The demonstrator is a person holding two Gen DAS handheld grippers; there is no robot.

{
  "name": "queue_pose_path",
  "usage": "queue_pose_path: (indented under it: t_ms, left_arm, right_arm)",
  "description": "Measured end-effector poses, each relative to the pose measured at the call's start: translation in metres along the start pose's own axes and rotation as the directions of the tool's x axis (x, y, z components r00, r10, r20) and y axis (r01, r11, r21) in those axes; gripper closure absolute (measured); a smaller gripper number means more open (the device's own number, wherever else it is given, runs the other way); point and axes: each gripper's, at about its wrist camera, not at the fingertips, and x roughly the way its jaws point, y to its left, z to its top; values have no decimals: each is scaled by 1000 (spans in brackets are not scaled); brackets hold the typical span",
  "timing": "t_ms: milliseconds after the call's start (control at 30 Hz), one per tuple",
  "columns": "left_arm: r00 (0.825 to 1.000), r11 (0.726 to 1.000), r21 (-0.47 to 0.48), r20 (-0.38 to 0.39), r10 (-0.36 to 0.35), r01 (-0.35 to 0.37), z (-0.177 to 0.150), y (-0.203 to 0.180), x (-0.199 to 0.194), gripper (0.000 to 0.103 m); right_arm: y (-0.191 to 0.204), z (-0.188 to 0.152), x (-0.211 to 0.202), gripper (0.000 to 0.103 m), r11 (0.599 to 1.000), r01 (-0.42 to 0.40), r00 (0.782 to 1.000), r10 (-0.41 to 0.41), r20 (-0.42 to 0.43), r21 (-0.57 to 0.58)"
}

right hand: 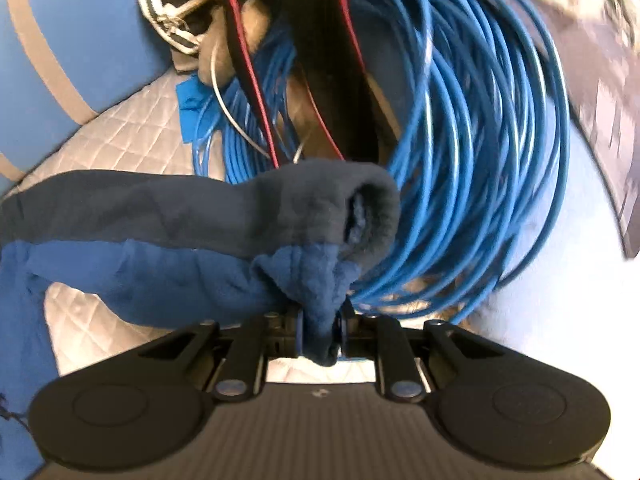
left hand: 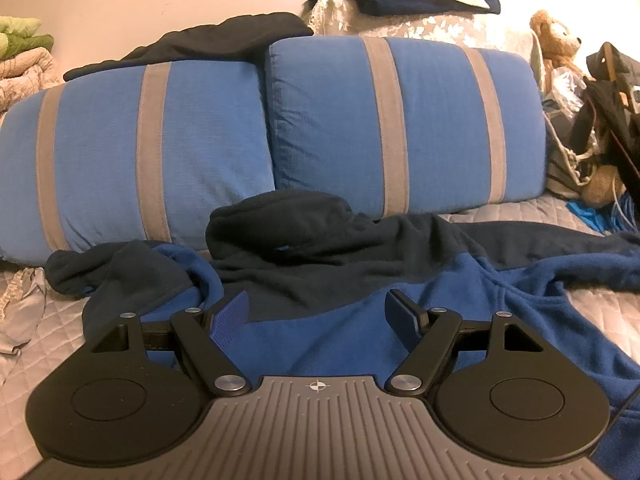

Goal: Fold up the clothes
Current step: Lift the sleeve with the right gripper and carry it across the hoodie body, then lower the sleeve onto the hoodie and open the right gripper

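Two striped blue pillows (left hand: 272, 132) propped side by side at the back of a quilted grey bedspread (left hand: 24, 320), with a blue-and-navy fleece jacket (left hand: 320, 280) lying rumpled just in front of them. Left gripper (left hand: 318, 312) low over the jacket's blue panel, jaws spread wide, nothing between them. Right gripper (right hand: 320, 332) pressed together on the jacket's sleeve (right hand: 200, 240), blue fabric bunched between the fingers, navy cuff (right hand: 360, 208) gaping just beyond the tips and raised off the bedspread. Coil of blue cable (right hand: 480, 140) right behind the cuff. Teddy bear (left hand: 556, 40) behind the right-hand pillow, dark garment (left hand: 216, 40) draped over the left one.
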Motion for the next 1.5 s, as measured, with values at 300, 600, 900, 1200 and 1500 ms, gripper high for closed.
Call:
queue_pose_path:
  t_ms: [300, 600, 900, 1200, 1500]
  left_arm:
    - [1000, 1000, 6, -9, 1, -1, 0, -1, 1, 28]
    - [1000, 1000, 6, -12, 2, -2, 0, 0, 1, 28]
    - [1000, 1000, 6, -15, 1, 0, -1, -1, 1, 28]
    - [1000, 1000, 7, -16, 1, -1, -1, -1, 1, 28]
    - [1000, 1000, 16, -27, 2, -1, -1, -3, 3, 28]
  right_arm:
    - [-10, 23, -16, 87, 986, 169, 984, -170, -53, -9]
    - [24, 5, -11, 83, 898, 382, 924, -366, 109, -216]
    - [60, -34, -2, 16, 739, 609, 786, -511, 348, -289]
    - [106, -69, -33, 7, 829, 486, 800, -295, 522, -276]
    - [188, -82, 9, 27, 869, 99, 908, 119, 401, -484]
